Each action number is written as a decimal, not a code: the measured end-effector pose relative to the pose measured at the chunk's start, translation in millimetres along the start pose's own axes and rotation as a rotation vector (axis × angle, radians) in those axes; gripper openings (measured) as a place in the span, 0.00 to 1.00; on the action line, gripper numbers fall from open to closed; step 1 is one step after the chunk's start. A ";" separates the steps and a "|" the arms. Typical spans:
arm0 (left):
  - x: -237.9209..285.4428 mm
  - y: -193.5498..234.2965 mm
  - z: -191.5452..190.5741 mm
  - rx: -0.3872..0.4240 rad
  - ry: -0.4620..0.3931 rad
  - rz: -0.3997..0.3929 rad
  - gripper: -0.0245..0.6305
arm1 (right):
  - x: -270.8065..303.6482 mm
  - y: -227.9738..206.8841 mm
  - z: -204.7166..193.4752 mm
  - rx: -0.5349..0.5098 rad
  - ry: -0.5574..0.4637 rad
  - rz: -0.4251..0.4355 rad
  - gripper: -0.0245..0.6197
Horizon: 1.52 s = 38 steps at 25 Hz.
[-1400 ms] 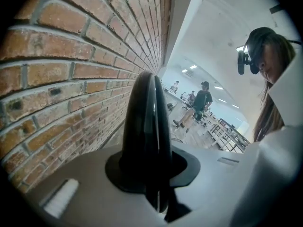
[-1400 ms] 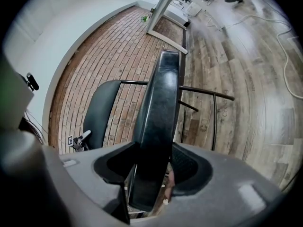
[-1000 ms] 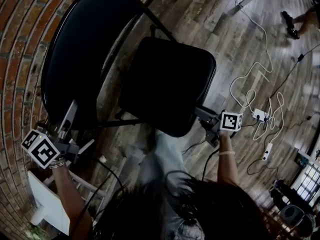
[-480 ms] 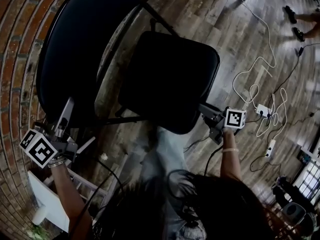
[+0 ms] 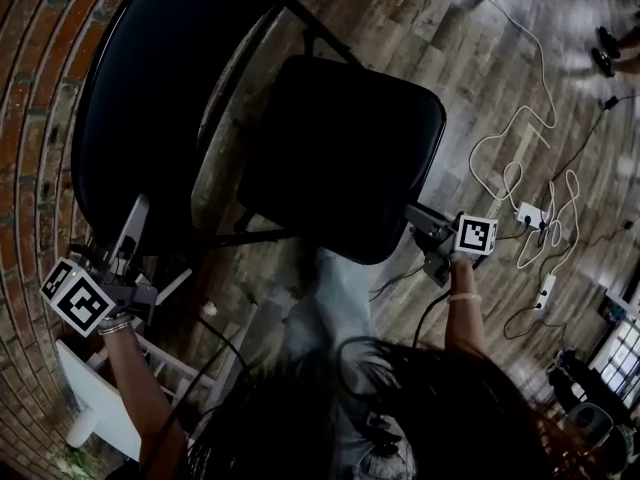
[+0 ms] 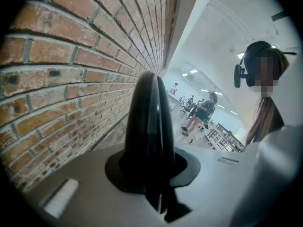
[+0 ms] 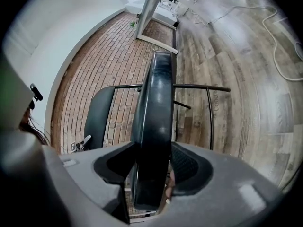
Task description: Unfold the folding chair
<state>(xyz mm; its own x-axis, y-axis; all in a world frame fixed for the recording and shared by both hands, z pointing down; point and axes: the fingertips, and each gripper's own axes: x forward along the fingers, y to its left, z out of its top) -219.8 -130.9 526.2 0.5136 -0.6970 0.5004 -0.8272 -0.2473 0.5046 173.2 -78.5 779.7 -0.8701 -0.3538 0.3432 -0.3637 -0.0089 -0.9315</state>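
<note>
While left tongs (image 5: 133, 218) pinch backrest (image 5: 150, 98), right tongs (image 5: 414, 215) pinch seat (image 5: 340, 158).

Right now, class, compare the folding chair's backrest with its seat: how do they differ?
The backrest is a rounded oval beside the brick wall; the seat is squarer, over wooden floor. The left claw grips the backrest's edge; the right claw grips the seat's edge. Both are black padded panels.

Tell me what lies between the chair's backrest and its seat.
In the head view, only black frame tubes and bare floor show in the gap between backrest and seat.
</note>
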 end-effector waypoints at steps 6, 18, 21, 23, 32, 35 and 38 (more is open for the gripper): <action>3.7 -2.7 -2.4 -0.006 -0.016 -0.003 0.14 | -4.4 -9.0 0.9 0.020 0.004 0.014 0.37; 12.3 1.8 -15.1 -0.048 -0.021 -0.043 0.14 | -19.0 -40.7 -3.9 0.043 -0.052 -0.032 0.36; 13.4 4.3 -15.4 -0.048 -0.024 -0.045 0.14 | -17.3 -40.6 -4.4 0.052 -0.072 -0.025 0.36; 12.6 3.7 -17.4 -0.056 -0.022 -0.054 0.14 | -18.3 -42.2 -7.4 0.061 -0.081 -0.029 0.36; 21.6 -5.6 -26.0 -0.068 -0.044 -0.080 0.15 | -30.4 -66.1 -9.8 0.076 -0.146 -0.031 0.36; 22.4 -4.2 -27.3 -0.063 -0.044 -0.072 0.15 | -32.0 -69.6 -9.6 0.072 -0.163 -0.030 0.36; 21.4 -3.6 -28.5 -0.066 -0.044 -0.074 0.15 | -31.6 -71.3 -11.3 0.080 -0.172 -0.029 0.36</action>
<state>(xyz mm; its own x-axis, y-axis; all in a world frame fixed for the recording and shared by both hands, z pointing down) -199.4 -125.7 555.2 0.5612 -0.7075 0.4295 -0.7696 -0.2551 0.5854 222.9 -56.2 836.7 -0.7877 -0.5067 0.3505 -0.3543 -0.0930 -0.9305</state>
